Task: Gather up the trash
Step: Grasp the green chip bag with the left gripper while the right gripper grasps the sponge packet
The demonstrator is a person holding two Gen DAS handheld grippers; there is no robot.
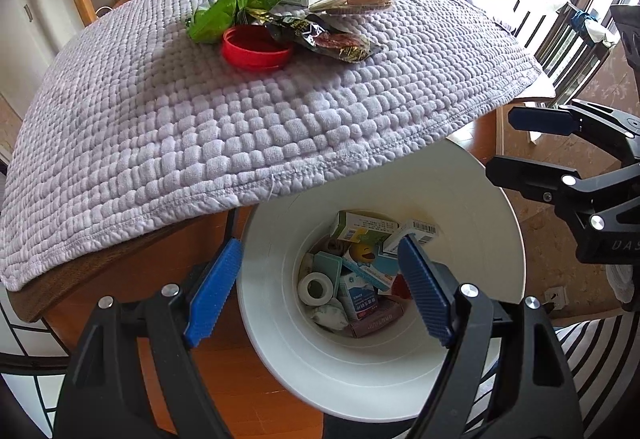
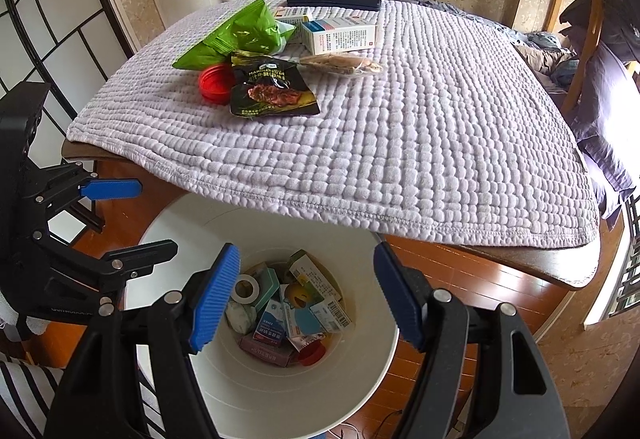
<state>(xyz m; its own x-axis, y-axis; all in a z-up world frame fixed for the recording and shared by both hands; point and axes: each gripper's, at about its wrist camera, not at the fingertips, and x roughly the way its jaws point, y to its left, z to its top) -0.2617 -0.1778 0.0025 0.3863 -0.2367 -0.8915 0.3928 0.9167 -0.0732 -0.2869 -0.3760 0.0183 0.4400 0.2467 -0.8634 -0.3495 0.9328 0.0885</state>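
A: Blue ribbed pads frame both views. Left gripper (image 1: 320, 291) hangs over the round white plastic bin (image 1: 472, 199), jaws parted, nothing between them. Right gripper (image 2: 306, 299), same: spread, empty, above the same bin.

B: Bin contents?

A: Small cardboard boxes, a roll of white tape (image 1: 316, 289), a crumpled tissue, something red at the bottom. Bin stands on the wood floor, partly tucked under the table edge.

B: What's left to collect?

A: One cluster on the lilac waffle-weave cloth (image 1: 200, 127), far side of the table. Crumpled green plastic snack bag (image 2: 240, 33), red round plastic lid (image 2: 216, 83), black foil pouch with a meat picture (image 2: 272, 89) overlapping the lid's edge, a clear wrapper with a brownish stick inside (image 2: 344, 65), white-and-blue cardboard box (image 2: 340, 35) with a second box behind it. A flat dark case (image 2: 334, 1) lies at the back; can't tell if it's trash.

B: Next step, as you judge it?

A: Reach back to the pile. Pouch first, probably; it lies on top and nearest. Pinch a raised edge, since flat foil gives little purchase. Keep the pads off the cloth, which would bunch and drag the rest.

B: The lid?

A: Grip across its rim once the pouch is clear.
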